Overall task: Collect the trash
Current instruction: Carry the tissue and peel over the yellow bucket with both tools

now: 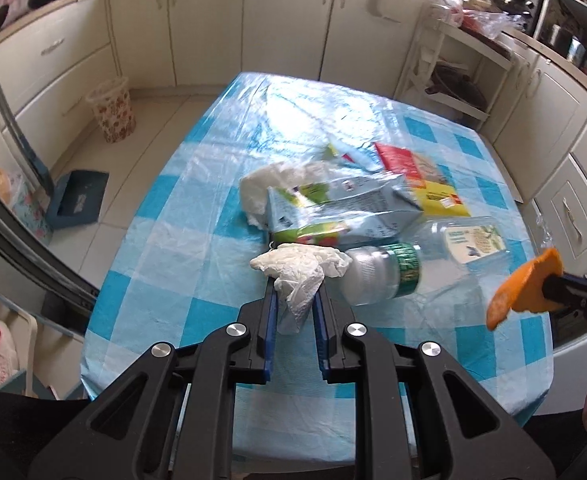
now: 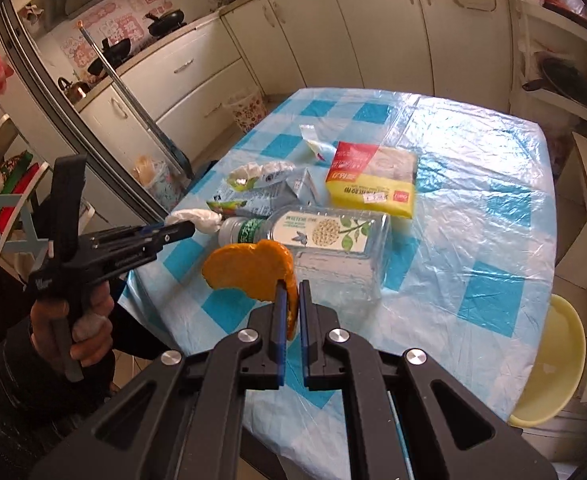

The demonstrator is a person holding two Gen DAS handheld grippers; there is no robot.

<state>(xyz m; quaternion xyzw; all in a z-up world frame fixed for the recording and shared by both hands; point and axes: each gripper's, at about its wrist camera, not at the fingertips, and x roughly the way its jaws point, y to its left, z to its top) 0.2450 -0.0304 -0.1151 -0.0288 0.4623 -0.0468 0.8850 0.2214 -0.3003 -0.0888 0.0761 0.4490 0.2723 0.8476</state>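
My left gripper (image 1: 296,286) is shut on a crumpled white tissue (image 1: 299,266), held just above the blue checked tablecloth (image 1: 165,240). My right gripper (image 2: 292,286) is shut on a curved piece of orange peel (image 2: 249,270), also raised over the table. Each gripper shows in the other view: the right gripper (image 1: 551,284) with the peel (image 1: 521,288), the left gripper (image 2: 189,229) with the tissue (image 2: 207,218). On the table lie a clear plastic bottle (image 1: 413,264) (image 2: 317,236), a crushed carton (image 1: 341,208) (image 2: 261,196) and a red and yellow packet (image 1: 425,176) (image 2: 373,180).
More white crumpled paper (image 1: 259,188) lies behind the carton, and a small wrapper (image 2: 313,144) lies further back. A floral wastebasket (image 1: 113,110) (image 2: 249,110) stands on the floor by the cabinets. A blue dustpan (image 1: 79,198) lies left of the table; a yellow stool (image 2: 553,360) stands right of it.
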